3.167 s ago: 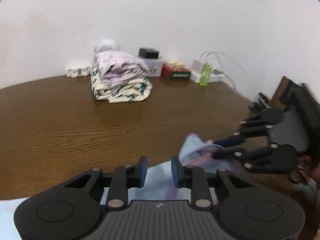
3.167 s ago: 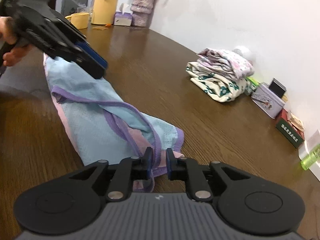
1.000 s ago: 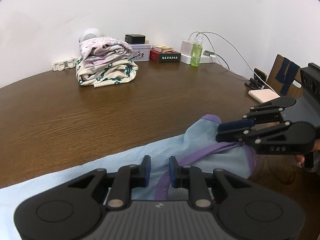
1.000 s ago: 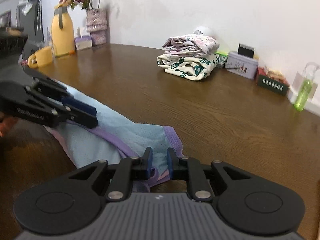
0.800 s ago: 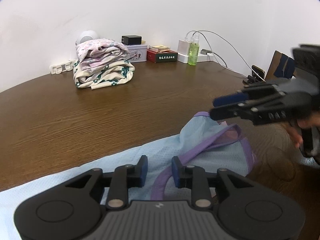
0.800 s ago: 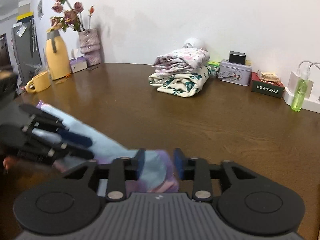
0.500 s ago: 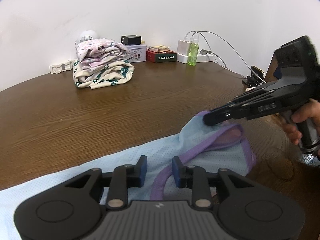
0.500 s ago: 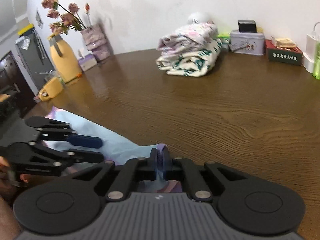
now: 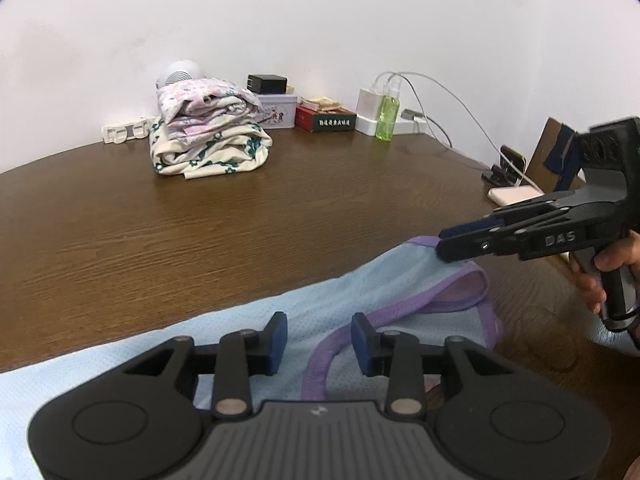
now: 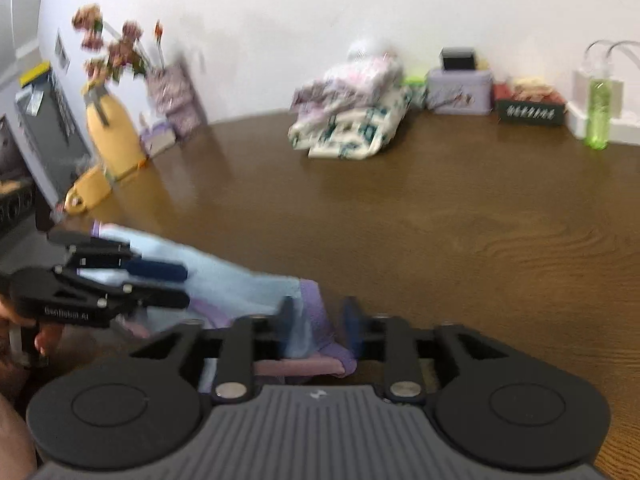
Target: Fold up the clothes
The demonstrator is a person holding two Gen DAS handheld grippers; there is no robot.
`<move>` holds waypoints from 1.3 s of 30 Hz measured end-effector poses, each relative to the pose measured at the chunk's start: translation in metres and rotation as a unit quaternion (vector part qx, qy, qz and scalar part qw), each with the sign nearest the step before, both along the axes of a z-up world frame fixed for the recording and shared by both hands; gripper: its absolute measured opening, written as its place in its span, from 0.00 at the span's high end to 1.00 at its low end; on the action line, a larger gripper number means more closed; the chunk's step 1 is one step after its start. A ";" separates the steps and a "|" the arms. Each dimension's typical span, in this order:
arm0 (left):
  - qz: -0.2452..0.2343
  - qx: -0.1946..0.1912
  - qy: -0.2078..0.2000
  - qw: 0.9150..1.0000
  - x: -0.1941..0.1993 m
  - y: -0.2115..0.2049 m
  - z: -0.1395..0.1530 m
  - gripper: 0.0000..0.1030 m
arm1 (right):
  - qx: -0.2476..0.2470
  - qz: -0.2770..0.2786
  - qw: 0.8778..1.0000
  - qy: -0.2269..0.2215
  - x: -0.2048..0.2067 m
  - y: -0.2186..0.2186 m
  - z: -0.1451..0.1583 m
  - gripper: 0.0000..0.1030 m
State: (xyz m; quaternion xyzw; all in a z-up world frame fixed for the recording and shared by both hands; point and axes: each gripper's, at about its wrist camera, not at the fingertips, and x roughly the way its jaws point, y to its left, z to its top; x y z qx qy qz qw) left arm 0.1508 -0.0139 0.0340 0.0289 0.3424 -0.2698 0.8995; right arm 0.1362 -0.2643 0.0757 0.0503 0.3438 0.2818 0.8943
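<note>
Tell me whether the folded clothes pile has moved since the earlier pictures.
No. The folded clothes pile sits by the lavender tin against the wall, as before; only the cameras shifted.

Two tools: the left [image 9: 316,338] and the right [image 9: 440,242]. One pale blue garment [image 9: 360,292] on the one worktop [image 9: 280,208]. Two folded clothes in one stack [image 9: 208,128]. One green bottle [image 9: 387,114], one tin [image 9: 278,112], one red box [image 9: 326,120], one yellow jug [image 10: 112,136], one yellow cup [image 10: 86,192], one flower vase [image 10: 174,100].
</note>
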 end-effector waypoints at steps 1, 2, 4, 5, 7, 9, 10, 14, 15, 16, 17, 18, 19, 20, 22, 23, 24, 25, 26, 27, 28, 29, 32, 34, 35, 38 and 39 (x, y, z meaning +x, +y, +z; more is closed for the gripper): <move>0.003 -0.006 0.000 1.000 0.000 0.003 0.002 0.67 | 0.006 -0.003 1.000 -0.012 -0.003 -0.001 0.004 0.68; 0.006 -0.012 -0.002 1.000 0.000 0.006 0.004 0.67 | 0.012 0.002 1.000 -0.026 -0.008 0.000 0.007 0.69; 0.013 -0.021 -0.005 1.000 0.001 0.011 0.007 0.68 | 0.019 0.013 0.999 -0.046 -0.016 0.006 0.012 0.75; 0.017 -0.024 -0.006 1.000 0.001 0.014 0.008 0.70 | 0.019 0.020 0.998 -0.053 -0.020 0.011 0.013 0.77; 0.027 -0.022 -0.005 0.999 0.002 0.020 0.008 0.71 | -0.005 0.034 0.998 -0.048 -0.021 0.022 0.006 0.81; 0.035 -0.021 0.001 0.999 0.002 0.026 0.007 0.80 | -0.028 0.047 0.998 -0.043 -0.022 0.032 -0.001 0.85; 0.038 -0.020 0.005 0.999 0.002 0.028 0.006 0.80 | -0.040 0.054 0.997 -0.041 -0.023 0.038 -0.004 0.85; 0.043 -0.016 0.016 0.999 0.003 0.034 -0.001 0.80 | -0.066 0.047 0.996 -0.033 -0.026 0.040 -0.016 0.85; 0.044 -0.014 0.019 0.999 0.003 0.034 -0.003 0.80 | -0.063 0.045 0.996 -0.033 -0.026 0.039 -0.016 0.85; 0.044 -0.012 0.021 0.999 0.004 0.034 -0.006 0.80 | -0.060 0.043 0.997 -0.032 -0.027 0.038 -0.016 0.85; 0.045 -0.013 0.021 0.999 0.005 0.035 -0.007 0.79 | -0.056 0.041 0.997 -0.032 -0.027 0.038 -0.017 0.85; 0.046 -0.013 0.021 0.999 0.005 0.035 -0.008 0.79 | -0.053 0.039 0.997 -0.032 -0.027 0.037 -0.017 0.85; 0.046 -0.015 0.021 0.999 0.004 0.036 -0.007 0.79 | -0.050 0.037 0.998 -0.032 -0.028 0.036 -0.017 0.84; 0.046 -0.017 0.018 0.999 0.003 0.036 -0.006 0.79 | -0.047 0.035 0.998 -0.032 -0.028 0.035 -0.018 0.83; 0.036 -0.022 0.006 0.999 -0.001 0.034 0.001 0.79 | -0.025 0.026 0.999 -0.033 -0.032 0.030 -0.014 0.74; 0.025 -0.024 -0.002 0.999 -0.003 0.030 0.005 0.79 | -0.002 0.015 0.999 -0.035 -0.036 0.025 -0.007 0.68; 0.011 -0.024 -0.009 1.000 -0.005 0.025 0.009 0.79 | 0.019 0.005 0.999 -0.037 -0.041 0.020 -0.001 0.51; -0.003 -0.020 -0.015 1.000 -0.006 0.018 0.012 0.79 | 0.030 -0.009 0.999 -0.025 -0.043 0.017 -0.003 0.41; -0.019 -0.015 -0.020 0.999 -0.006 0.010 0.014 0.79 | 0.041 -0.022 0.999 -0.014 -0.045 0.013 -0.005 0.39; -0.035 -0.008 -0.025 0.999 -0.006 0.000 0.016 0.79 | 0.051 -0.036 0.998 -0.002 -0.048 0.010 -0.007 0.36; -0.051 0.001 -0.027 0.998 -0.006 -0.010 0.015 0.79 | 0.062 -0.049 0.997 0.009 -0.050 0.007 -0.009 0.35; -0.068 0.010 -0.029 0.997 -0.004 -0.021 0.014 0.79 | 0.072 -0.062 0.995 0.021 -0.052 0.003 -0.011 0.35; -0.105 0.038 -0.037 0.993 0.000 -0.048 0.007 0.84 | 0.103 -0.102 0.988 0.056 -0.059 -0.006 -0.017 0.35; -0.120 0.053 -0.042 0.990 0.002 -0.062 0.001 0.85 | 0.124 -0.129 0.981 0.079 -0.064 -0.013 -0.020 0.36; -0.124 0.055 -0.040 0.990 0.004 -0.066 -0.002 0.85 | 0.141 -0.139 0.976 0.089 -0.065 -0.014 -0.023 0.36; -0.132 0.058 -0.030 0.989 0.007 -0.072 -0.011 0.87 | 0.183 -0.172 0.962 0.108 -0.068 -0.015 -0.028 0.36; -0.130 0.056 -0.030 0.989 0.007 -0.073 -0.012 0.87 | 0.196 -0.181 0.957 0.115 -0.069 -0.015 -0.030 0.37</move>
